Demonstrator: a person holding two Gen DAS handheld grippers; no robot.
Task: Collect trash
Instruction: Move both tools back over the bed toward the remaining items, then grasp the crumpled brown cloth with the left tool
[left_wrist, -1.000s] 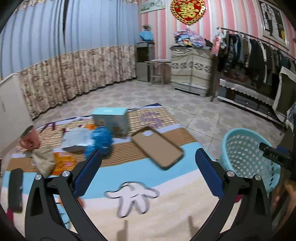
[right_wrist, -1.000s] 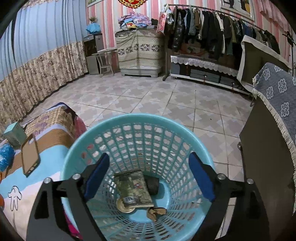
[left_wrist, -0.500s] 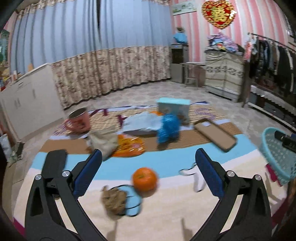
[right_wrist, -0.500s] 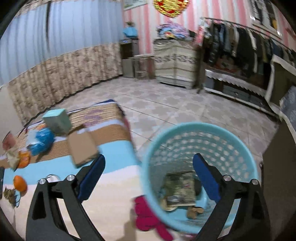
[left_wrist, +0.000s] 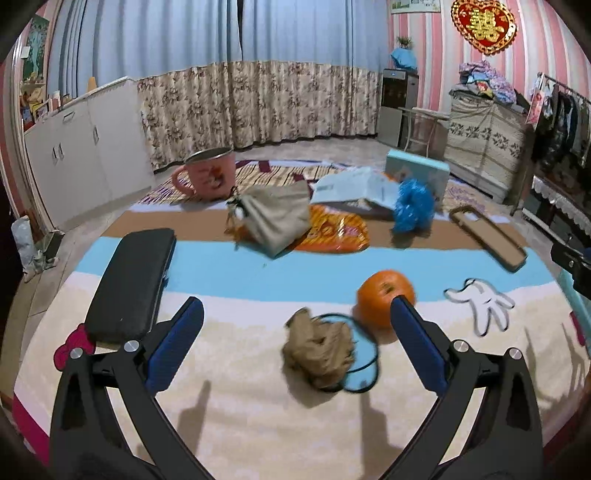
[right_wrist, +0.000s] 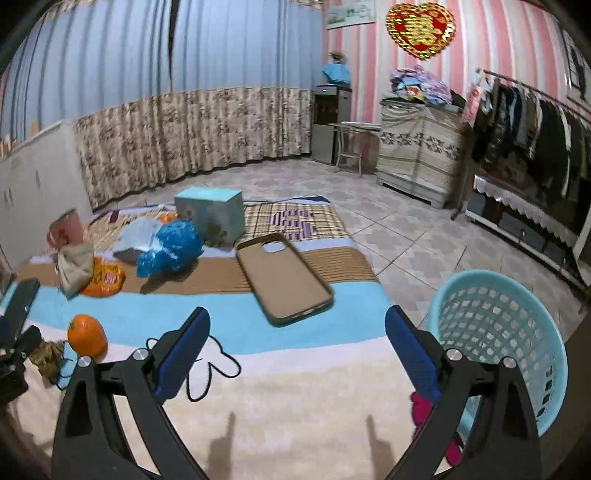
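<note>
My left gripper (left_wrist: 295, 332) is open and empty, with a crumpled brown paper wad (left_wrist: 319, 349) lying between its fingers on the cartoon blanket (left_wrist: 258, 413). The wad rests on a small blue round mirror (left_wrist: 360, 376). An orange (left_wrist: 386, 297) sits just beyond the right finger. My right gripper (right_wrist: 297, 343) is open and empty above the blanket, left of the light blue trash basket (right_wrist: 495, 332). Farther back lie an orange snack wrapper (left_wrist: 336, 232), a blue crumpled plastic bag (left_wrist: 413, 205) and a beige cloth pouch (left_wrist: 275, 218).
A black case (left_wrist: 133, 284) lies at the left. A phone case (right_wrist: 282, 278), a teal box (right_wrist: 210, 212), a pink mug (left_wrist: 210, 173) and a white packet (left_wrist: 358, 186) sit on the bed. Tiled floor, white cabinets and a clothes rack surround it.
My left gripper swung left from the phone case and lowered over the brown paper wad. My right gripper swung left away from above the basket, which now stands at its right.
</note>
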